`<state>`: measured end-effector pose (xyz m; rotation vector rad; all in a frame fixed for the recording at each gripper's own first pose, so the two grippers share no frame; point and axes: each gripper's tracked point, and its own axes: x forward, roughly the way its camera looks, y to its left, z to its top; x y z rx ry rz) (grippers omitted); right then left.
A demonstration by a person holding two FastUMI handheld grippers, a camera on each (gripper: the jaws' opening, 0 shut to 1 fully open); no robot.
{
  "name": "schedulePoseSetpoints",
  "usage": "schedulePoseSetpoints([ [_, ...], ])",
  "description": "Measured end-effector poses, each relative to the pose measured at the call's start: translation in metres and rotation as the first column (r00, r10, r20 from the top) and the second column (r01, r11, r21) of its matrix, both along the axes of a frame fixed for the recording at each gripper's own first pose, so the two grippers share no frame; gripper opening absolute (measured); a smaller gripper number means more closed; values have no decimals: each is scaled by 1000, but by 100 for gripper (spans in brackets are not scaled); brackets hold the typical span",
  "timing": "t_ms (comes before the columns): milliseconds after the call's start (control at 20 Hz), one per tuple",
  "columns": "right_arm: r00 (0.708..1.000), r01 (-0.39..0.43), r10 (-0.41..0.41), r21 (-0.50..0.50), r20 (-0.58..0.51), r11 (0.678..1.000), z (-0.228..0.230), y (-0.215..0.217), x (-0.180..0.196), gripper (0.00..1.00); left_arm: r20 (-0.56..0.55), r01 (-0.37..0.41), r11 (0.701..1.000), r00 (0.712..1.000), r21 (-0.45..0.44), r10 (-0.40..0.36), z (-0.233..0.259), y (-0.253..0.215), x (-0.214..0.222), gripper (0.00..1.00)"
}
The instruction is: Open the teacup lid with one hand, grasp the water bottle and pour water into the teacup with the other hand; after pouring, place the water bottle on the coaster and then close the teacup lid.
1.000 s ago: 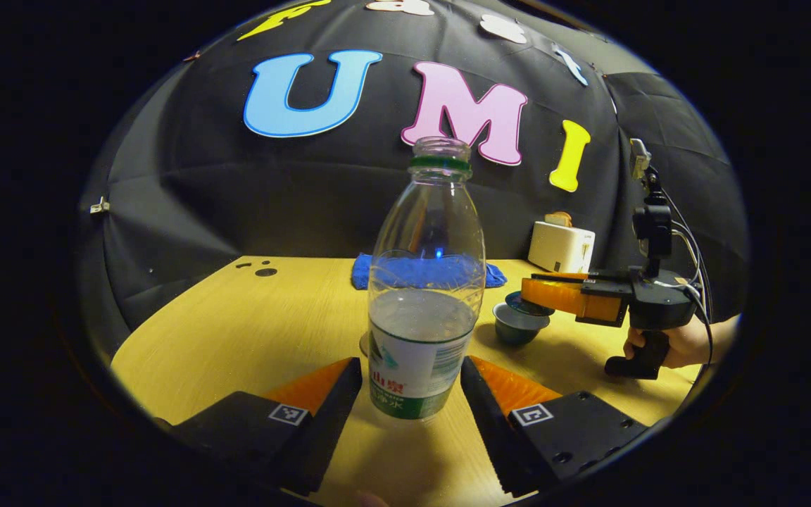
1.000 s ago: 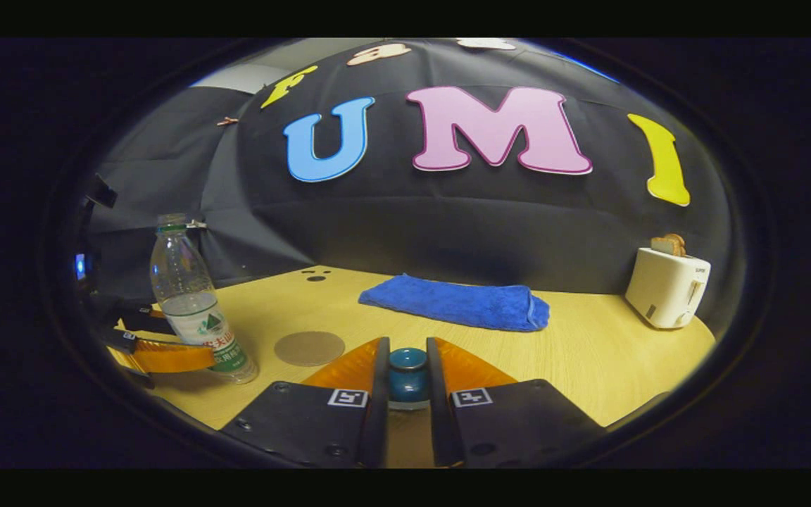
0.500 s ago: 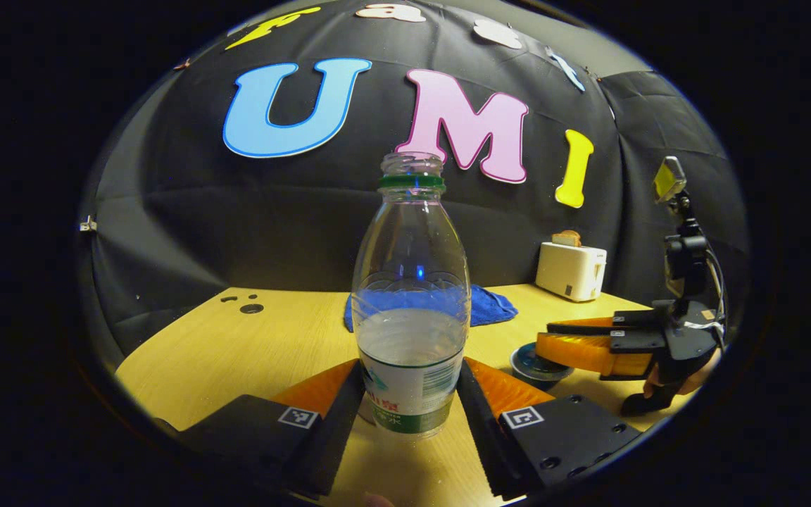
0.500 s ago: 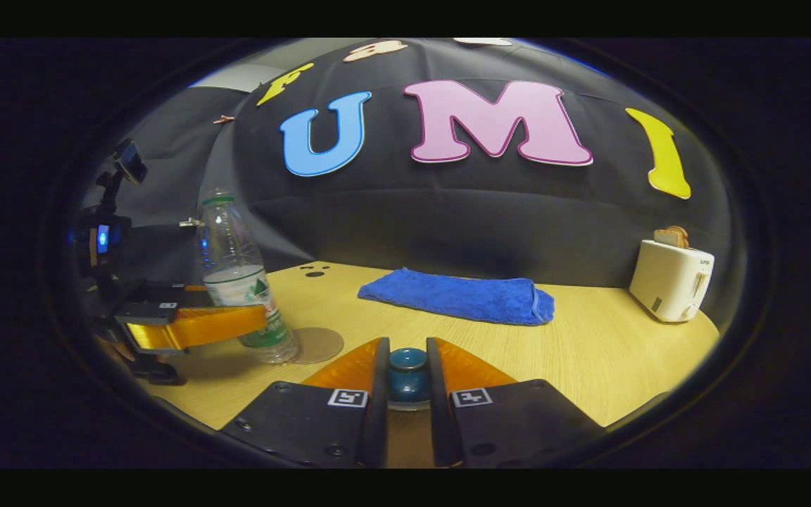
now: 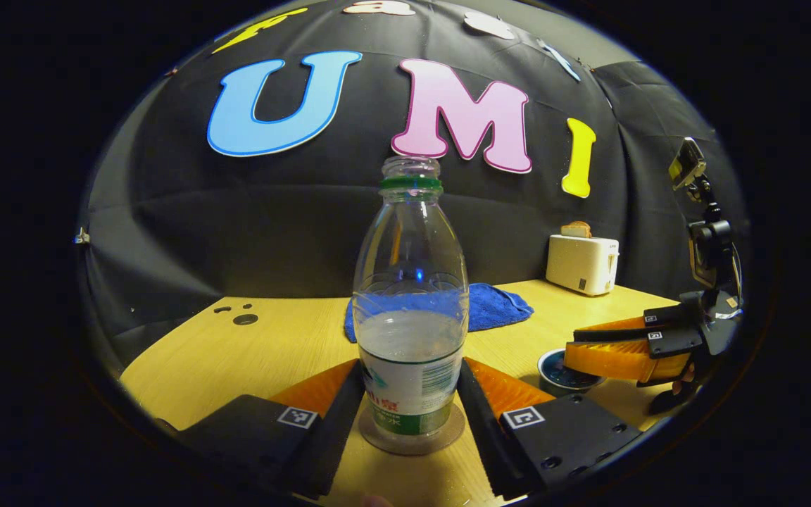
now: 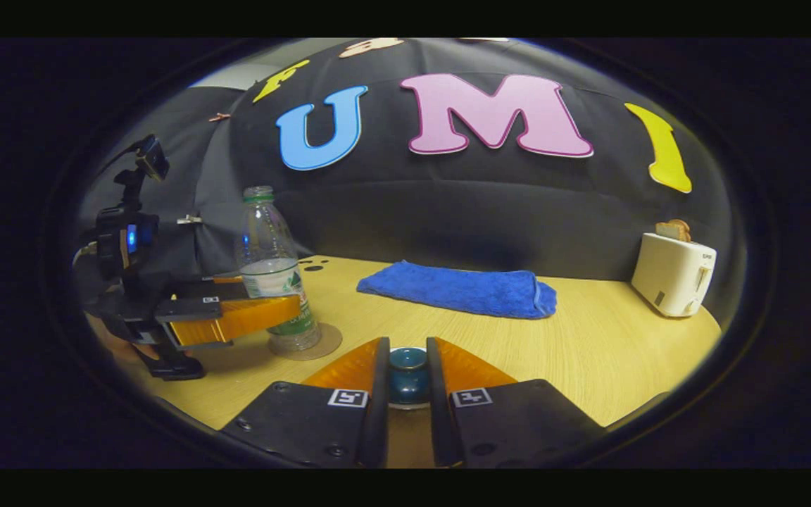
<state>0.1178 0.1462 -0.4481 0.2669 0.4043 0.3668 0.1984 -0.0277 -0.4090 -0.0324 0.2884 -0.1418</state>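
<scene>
Water bottle (image 5: 410, 310): upright, uncapped, roughly half full; its base sits on the round coaster (image 5: 377, 438) at the near side of the table (image 5: 236, 352), so the placing step looks done or all but done.
Left gripper (image 5: 409, 394): its two fingers stand at either side of the bottle's labelled lower body and appear to press on it; gripping low keeps the bottle steady while its weight goes onto the coaster; I judge the hold not yet let go.
Coaster: flat on the table; in the right gripper view it (image 6: 324, 343) shows as a disc rimming the bottle's (image 6: 273, 271) base, a little off-centre toward the table's middle.
Right gripper (image 6: 407, 380): fingers drawn close on a small blue knob, which I take for the teacup lid (image 6: 407, 366); pinching the knob is the natural way to carry the lid.
Teacup (image 5: 566, 371): stands on the table to the bottle's right, just beside the far gripper (image 5: 620, 352); whether the lid is on it or just above it, I cannot tell.
Blue towel (image 6: 458, 292): folded, farther back on the table, well apart from the work.
Toaster (image 6: 673, 274): at the far right edge, out of the way.
Next move, as a judgement: the left fingers open and back off straight, so as not to tip the bottle; the lid then closes the cup.
</scene>
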Motion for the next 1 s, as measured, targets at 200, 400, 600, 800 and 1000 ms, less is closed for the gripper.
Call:
schedulePoseSetpoints([
  [200,1000,5,-5,19,-16,1000,0,-1,-2,29,-8,2,1000,1000,3,-2,-2,0,0,81],
  [400,1000,3,-3,26,-22,1000,0,-1,-3,34,-16,2,1000,1000,-11,-2,-2,-2,-4,89],
  [600,1000,10,-10,35,-16,999,3,-3,-4,65,-27,-11,999,1000,-37,10,-2,0,-11,93],
  [800,998,58,-59,44,29,997,19,-15,-5,84,-50,-29,999,998,-32,27,-5,4,-25,93],
  [1000,990,98,-99,21,96,995,48,-34,-11,90,-72,-38,999,997,-13,37,-4,3,-52,93],
])
